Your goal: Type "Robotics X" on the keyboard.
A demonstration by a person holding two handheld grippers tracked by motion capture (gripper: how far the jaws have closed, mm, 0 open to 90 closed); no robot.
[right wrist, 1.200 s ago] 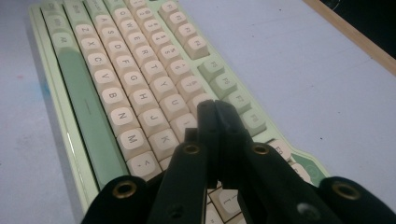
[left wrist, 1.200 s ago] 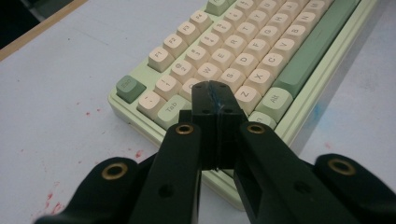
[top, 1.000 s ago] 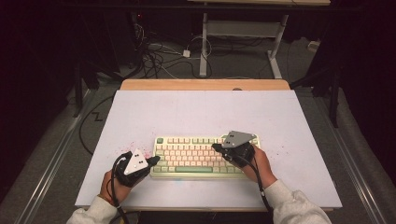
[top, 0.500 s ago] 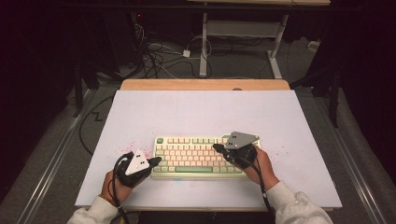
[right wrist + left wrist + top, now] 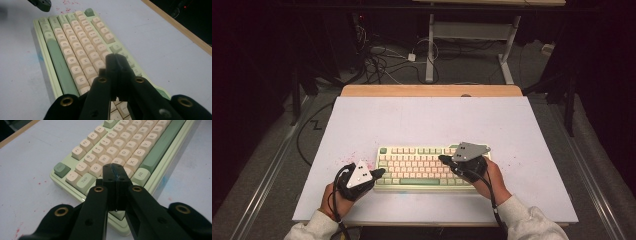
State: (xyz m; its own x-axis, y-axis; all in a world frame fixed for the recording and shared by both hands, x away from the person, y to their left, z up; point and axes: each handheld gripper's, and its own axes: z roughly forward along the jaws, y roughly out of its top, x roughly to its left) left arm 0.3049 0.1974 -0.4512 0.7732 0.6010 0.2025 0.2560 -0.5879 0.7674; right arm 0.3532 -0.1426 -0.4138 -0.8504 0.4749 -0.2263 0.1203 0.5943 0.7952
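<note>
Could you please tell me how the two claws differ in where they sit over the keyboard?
The left claw sits over the pale green keyboard's left end, near A; the right claw sits over its right half, near the upper letter rows. The left points rightward, the right leftward. Both are shut, holding nothing.

A cream and green plastic keyboard (image 5: 130, 152) is seen on a white table (image 5: 27, 165). Over its near left keys, the black left gripper (image 5: 115, 170) is held, jaws pressed together.
</note>
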